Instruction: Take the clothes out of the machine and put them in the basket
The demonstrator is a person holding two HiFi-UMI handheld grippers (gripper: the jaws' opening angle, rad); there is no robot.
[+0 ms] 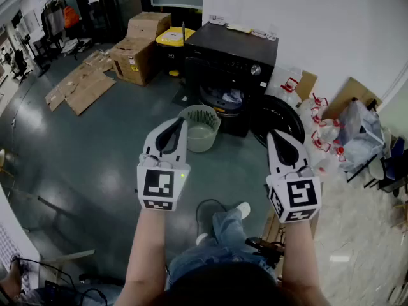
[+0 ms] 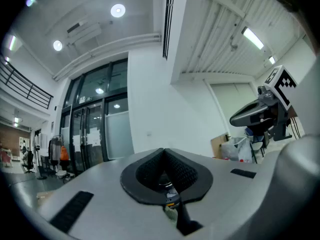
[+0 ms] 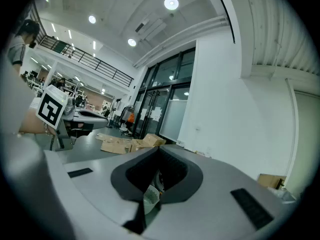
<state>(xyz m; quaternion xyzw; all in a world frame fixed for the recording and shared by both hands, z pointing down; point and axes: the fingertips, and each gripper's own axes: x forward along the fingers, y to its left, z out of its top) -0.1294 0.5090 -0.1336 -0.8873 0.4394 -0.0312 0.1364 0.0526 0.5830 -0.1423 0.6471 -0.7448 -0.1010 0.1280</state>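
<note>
A black front-loading machine (image 1: 233, 69) stands against the white wall, its round door (image 1: 278, 120) swung open to the right. Blue and white clothes (image 1: 229, 97) show inside the drum. A pale green slatted basket (image 1: 199, 127) sits on the floor in front of the machine. My left gripper (image 1: 180, 121) is held level in the air just left of the basket, jaws shut on nothing. My right gripper (image 1: 271, 134) hovers level to the right, near the open door, also shut and empty. In the right gripper view a sliver of the basket (image 3: 148, 196) shows below the closed jaws.
Cardboard boxes (image 1: 140, 48) and flattened cardboard (image 1: 80, 85) lie at the back left. A yellow bin (image 1: 174, 38) stands beside the machine. Plastic bags (image 1: 357, 136) and bottles with red caps (image 1: 322, 139) crowd the floor at the right. The person's legs and shoes (image 1: 220, 225) are below.
</note>
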